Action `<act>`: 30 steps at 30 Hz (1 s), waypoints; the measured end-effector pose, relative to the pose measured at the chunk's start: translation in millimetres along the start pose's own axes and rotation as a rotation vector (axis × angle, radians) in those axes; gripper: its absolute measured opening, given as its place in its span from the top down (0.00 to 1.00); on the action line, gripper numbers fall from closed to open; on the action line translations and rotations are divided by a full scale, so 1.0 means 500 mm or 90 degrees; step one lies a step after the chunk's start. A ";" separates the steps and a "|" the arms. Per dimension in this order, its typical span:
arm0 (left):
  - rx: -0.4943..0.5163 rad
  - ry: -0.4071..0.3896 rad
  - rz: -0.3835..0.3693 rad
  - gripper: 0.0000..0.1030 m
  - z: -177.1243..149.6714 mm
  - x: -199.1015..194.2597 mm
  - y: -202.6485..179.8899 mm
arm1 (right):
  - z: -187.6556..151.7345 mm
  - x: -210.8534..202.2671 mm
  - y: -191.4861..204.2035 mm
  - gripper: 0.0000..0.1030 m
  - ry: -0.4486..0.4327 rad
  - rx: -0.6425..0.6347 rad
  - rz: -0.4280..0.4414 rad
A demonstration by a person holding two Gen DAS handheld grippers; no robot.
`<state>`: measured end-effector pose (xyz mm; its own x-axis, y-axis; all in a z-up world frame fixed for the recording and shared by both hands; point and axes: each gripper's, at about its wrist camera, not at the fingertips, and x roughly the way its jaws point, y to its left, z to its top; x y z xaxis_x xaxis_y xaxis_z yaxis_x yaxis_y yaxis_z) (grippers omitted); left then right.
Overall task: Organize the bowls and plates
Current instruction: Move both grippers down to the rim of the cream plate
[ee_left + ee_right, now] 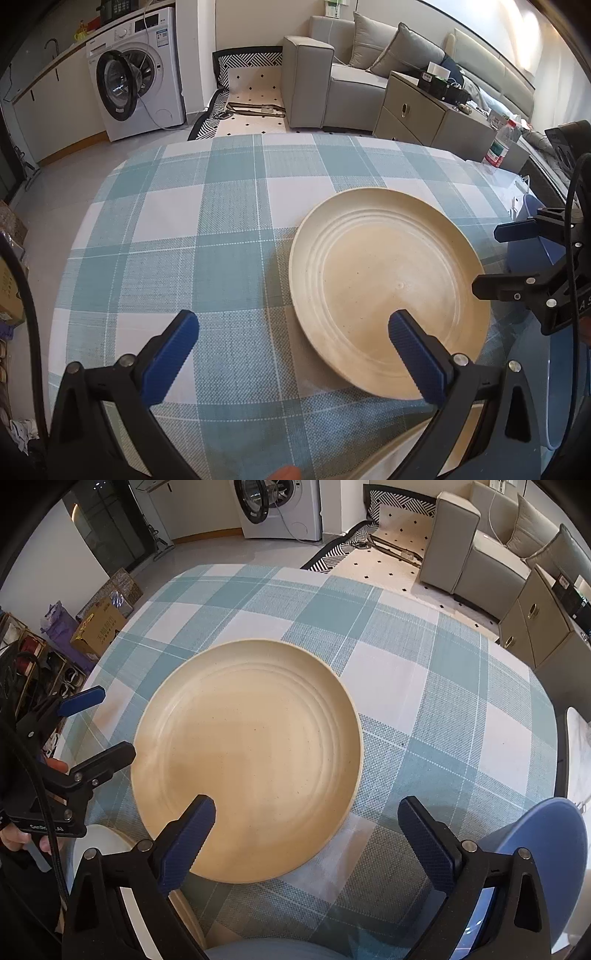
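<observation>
A large cream plate (388, 291) (247, 764) lies flat on the checked tablecloth (207, 236) (424, 686). My left gripper (291, 336) is open and empty just above the cloth, its right finger over the plate's near rim. My right gripper (306, 823) is open and empty, its left finger over the plate's near edge. A blue plate (546, 849) sits under its right finger, also at the right edge of the left wrist view (532, 254). A white dish (99, 845) and a grey-blue rim (258, 950) show at the near table edge.
A water bottle (498, 147) stands at the table's far right corner. Off the table are a washing machine (136, 77), a grey sofa (332, 74), a cabinet (424, 107) and boxes on the floor (99, 627).
</observation>
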<state>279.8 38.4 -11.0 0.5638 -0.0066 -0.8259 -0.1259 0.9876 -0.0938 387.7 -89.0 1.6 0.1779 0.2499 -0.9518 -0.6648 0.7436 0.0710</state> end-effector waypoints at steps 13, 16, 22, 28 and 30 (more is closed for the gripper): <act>0.005 0.033 -0.016 0.05 -0.012 0.034 -0.004 | -0.002 0.009 0.014 0.21 0.005 -0.030 -0.045; 0.012 0.034 -0.014 0.07 -0.014 0.034 -0.008 | -0.002 0.007 0.014 0.21 0.003 -0.030 -0.049; 0.023 0.037 -0.011 0.09 -0.017 0.036 -0.012 | 0.000 -0.006 0.016 0.21 -0.011 -0.029 -0.050; 0.024 0.039 -0.015 0.16 -0.018 0.041 -0.010 | 0.005 0.010 0.020 0.21 0.003 -0.036 -0.044; 0.029 0.039 -0.016 0.21 -0.019 0.042 -0.010 | 0.005 0.020 0.020 0.22 0.010 -0.036 -0.042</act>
<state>284.5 31.6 -32.8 0.5153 -0.0395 -0.8561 -0.0739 0.9932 -0.0903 384.4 -77.6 -6.4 0.2120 0.1911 -0.9584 -0.6921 0.7218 -0.0092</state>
